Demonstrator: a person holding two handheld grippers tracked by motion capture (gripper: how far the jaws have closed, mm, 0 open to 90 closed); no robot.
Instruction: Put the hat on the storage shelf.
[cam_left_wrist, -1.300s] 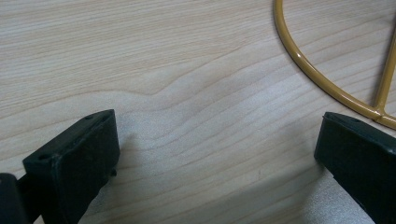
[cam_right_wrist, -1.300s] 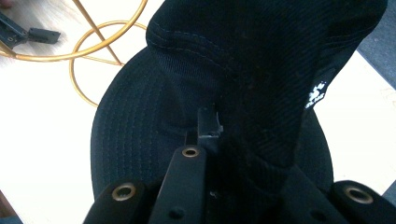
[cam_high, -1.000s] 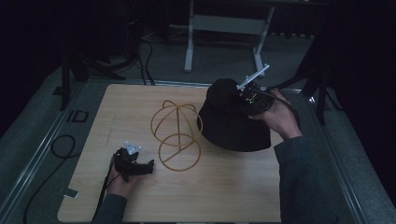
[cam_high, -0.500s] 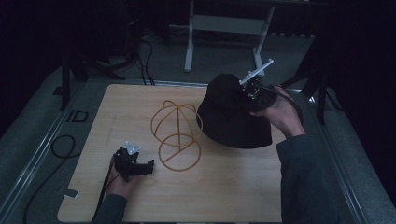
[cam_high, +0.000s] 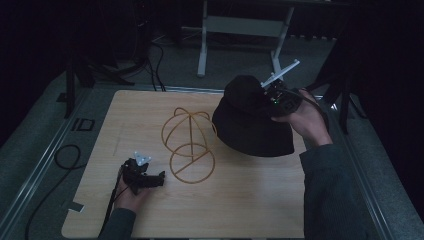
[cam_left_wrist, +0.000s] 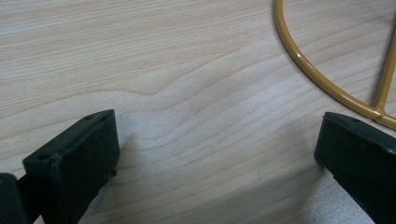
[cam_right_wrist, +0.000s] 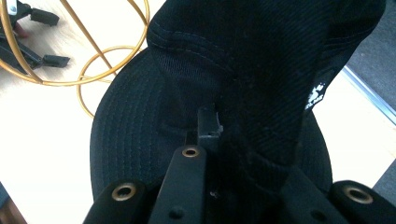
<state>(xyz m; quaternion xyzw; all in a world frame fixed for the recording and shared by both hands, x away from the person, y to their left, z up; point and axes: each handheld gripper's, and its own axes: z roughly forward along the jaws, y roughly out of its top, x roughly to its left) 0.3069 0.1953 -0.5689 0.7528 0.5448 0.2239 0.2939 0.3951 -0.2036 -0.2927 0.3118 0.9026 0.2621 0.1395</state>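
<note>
High view: my right claw (cam_high: 260, 96) pinches the crown of the black bucket hat (cam_high: 250, 125), which is lifted at that side while its brim rests on the wooden table (cam_high: 240, 200), just right of the gold wire hat stand (cam_high: 189, 145). My left claw (cam_high: 159, 177) lies low on the table at front left, just beside the stand's base ring.

Left gripper view: my jaws are spread wide over bare wood, nothing btwn them. An arc of the stand's ring (cam_left_wrist: 322, 70) passes at upper right, near the right jaw tip.

Right gripper view: my jaws are pressed together on a fold of hat fabric (cam_right_wrist: 261, 84); a white label (cam_right_wrist: 316, 97) shows on the rim. Stand (cam_right_wrist: 60, 60) at upper left w/ the left claw (cam_right_wrist: 42, 37) behind it.
</note>
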